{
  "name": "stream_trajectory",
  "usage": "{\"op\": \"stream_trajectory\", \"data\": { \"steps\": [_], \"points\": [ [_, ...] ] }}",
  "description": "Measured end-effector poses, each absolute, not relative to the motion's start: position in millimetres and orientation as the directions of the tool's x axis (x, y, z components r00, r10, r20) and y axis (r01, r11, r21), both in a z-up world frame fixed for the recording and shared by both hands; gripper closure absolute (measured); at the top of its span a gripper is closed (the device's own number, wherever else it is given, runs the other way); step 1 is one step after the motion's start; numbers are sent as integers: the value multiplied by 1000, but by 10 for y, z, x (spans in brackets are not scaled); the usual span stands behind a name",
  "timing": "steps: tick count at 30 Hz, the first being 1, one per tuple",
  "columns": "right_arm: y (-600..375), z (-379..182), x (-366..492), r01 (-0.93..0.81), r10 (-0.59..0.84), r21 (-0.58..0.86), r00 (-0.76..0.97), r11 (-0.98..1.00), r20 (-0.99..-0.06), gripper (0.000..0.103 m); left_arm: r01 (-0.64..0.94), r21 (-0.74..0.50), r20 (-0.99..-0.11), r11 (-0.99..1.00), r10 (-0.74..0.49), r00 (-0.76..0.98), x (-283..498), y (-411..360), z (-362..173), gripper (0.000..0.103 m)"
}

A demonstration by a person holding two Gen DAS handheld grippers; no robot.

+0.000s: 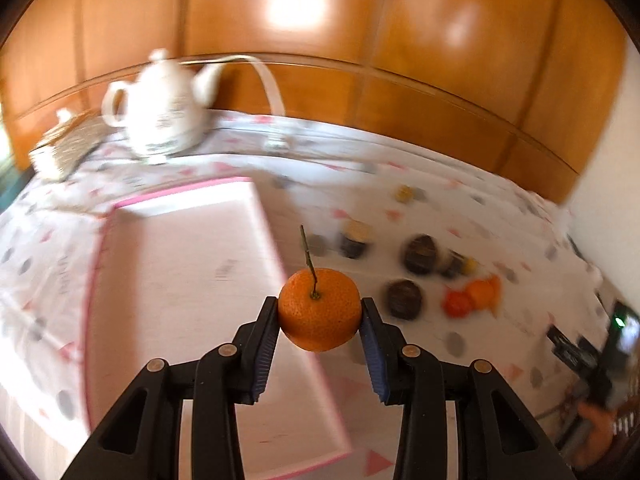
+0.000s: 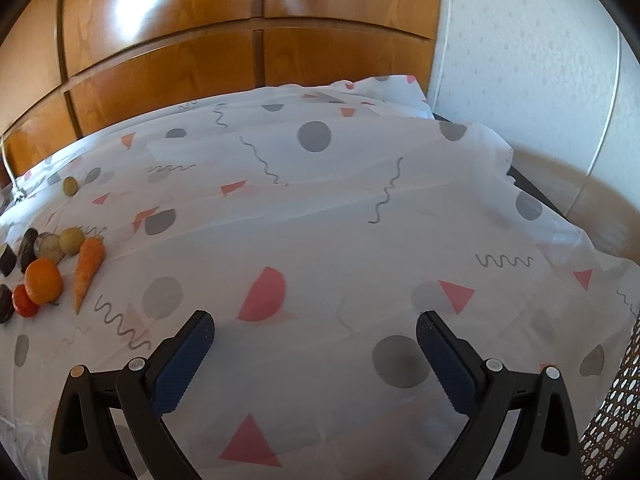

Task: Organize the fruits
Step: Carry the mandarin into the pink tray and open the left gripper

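Observation:
My left gripper (image 1: pixel 319 322) is shut on a mandarin (image 1: pixel 319 309) with a thin stem, held in the air over the right edge of a pink-rimmed tray (image 1: pixel 180 264). To its right on the cloth lie dark round fruits (image 1: pixel 404 298), a tomato (image 1: pixel 456 304) and another mandarin (image 1: pixel 482 292), all blurred. In the right wrist view the same pile lies at the far left: a mandarin (image 2: pixel 43 275), a tomato (image 2: pixel 25 301), a carrot (image 2: pixel 87 269), dark fruits (image 2: pixel 29 249) and a yellowish round fruit (image 2: pixel 72 241). My right gripper (image 2: pixel 315 334) stands open above bare cloth.
A white teapot (image 1: pixel 162 114) and a woven basket (image 1: pixel 64 148) stand at the back left. Wooden panelling (image 2: pixel 256 32) runs behind the table. The patterned tablecloth (image 2: pixel 360 208) drops off at the right edge, by a white wall (image 2: pixel 520 60). A small yellow fruit (image 2: pixel 70 186) lies apart.

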State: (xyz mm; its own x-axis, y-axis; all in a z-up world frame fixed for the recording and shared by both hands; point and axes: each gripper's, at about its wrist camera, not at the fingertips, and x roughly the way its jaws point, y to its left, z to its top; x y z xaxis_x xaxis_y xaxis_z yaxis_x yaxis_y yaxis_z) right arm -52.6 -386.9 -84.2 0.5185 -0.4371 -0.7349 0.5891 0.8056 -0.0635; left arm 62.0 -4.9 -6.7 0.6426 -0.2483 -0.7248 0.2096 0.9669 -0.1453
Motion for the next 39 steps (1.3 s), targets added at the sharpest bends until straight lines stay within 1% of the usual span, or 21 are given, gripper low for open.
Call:
{"op": "stream_trajectory", "data": {
  "steps": [8, 14, 22, 23, 24, 26, 29, 33, 39],
  "points": [
    [-3833, -852, -491, 582, -440, -84, 504, 809, -743, 0, 15, -148, -758, 989, -123, 640, 782, 559, -247, 63],
    [-3822, -862, -485, 575, -438, -93, 499, 813, -748, 2, -47, -109, -778, 993, -56, 626, 846, 759, -401, 62],
    [-3904, -897, -489, 579, -387, -29, 506, 814, -771, 2, -93, -77, -774, 993, 0, 634, 843, 805, -460, 60],
    [-3900, -898, -485, 580, -388, -31, 504, 814, -771, 2, -99, -75, -770, 992, 5, 637, 830, 809, -454, 57],
    [-3896, -900, -483, 580, -390, -32, 504, 814, -771, 2, -107, -74, -766, 992, 12, 643, 813, 813, -442, 50],
    [-3897, -902, -482, 581, -387, -29, 504, 813, -772, 2, -129, -76, -751, 989, 28, 659, 774, 843, -419, 40],
    [-3901, -905, -469, 584, -386, -30, 496, 811, -778, 2, -135, -90, -746, 987, 22, 666, 734, 870, -397, 39],
    [-3909, -906, -456, 589, -382, -28, 487, 808, -785, 2, -131, -101, -735, 986, 14, 678, 602, 864, -359, 27],
    [-3912, -892, -431, 592, -377, -35, 465, 805, -801, 2, -113, -120, -736, 986, -12, 677, 454, 841, -341, 23]
  ]
}}
